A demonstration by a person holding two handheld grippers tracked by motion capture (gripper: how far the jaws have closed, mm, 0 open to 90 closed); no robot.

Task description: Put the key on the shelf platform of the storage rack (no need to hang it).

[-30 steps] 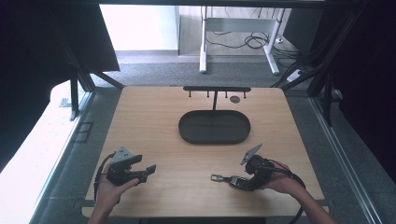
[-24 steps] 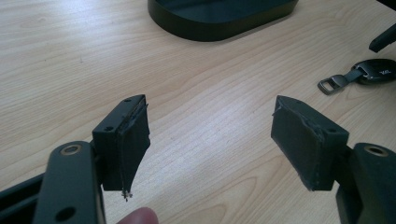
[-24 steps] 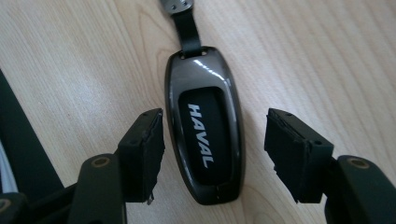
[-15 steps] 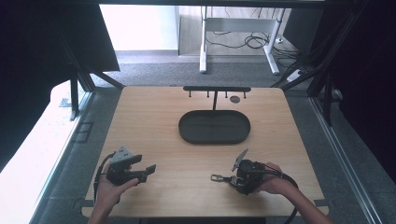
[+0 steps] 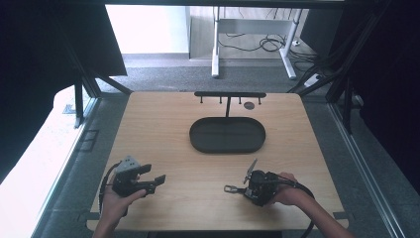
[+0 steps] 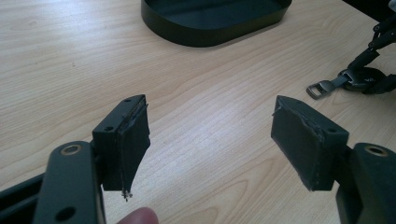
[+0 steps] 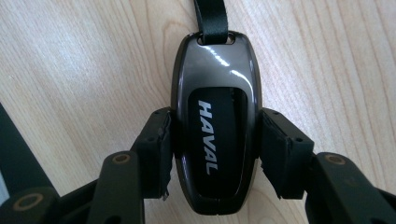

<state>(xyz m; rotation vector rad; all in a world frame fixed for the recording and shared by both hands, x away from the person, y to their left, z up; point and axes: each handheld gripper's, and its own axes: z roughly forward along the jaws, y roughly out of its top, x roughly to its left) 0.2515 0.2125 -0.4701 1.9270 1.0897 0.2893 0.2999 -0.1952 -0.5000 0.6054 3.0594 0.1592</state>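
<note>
Gripping item: right hand-held gripper (image 7: 212, 154), its jaws just closed, pinches key fob (image 7: 214, 116) by both flanks, lower centre, securing it for lifting; left hand-held gripper (image 6: 212, 140) waits wide open, empty, over desk (image 6: 70, 70).

Pale wood worktop (image 5: 163, 129), honey-toned with fine wavy grain running across it. On it, a matt black oval tray (image 5: 227, 135), and behind that a black rack (image 5: 229, 94) with a small dark disc (image 5: 249, 105) beside its stem. The key fob (image 7: 215, 121) is glossy gunmetal grey around a black panel, white HAVAL lettering down it; its strap (image 7: 210, 16) is black, ending in a silver-grey metal ring (image 6: 319, 88). Right gripper (image 7: 215, 154) is black, with brass-coloured rivets. Left gripper (image 6: 210, 140) is black too, its pads dark charcoal grey. Grey carpet around.
</note>
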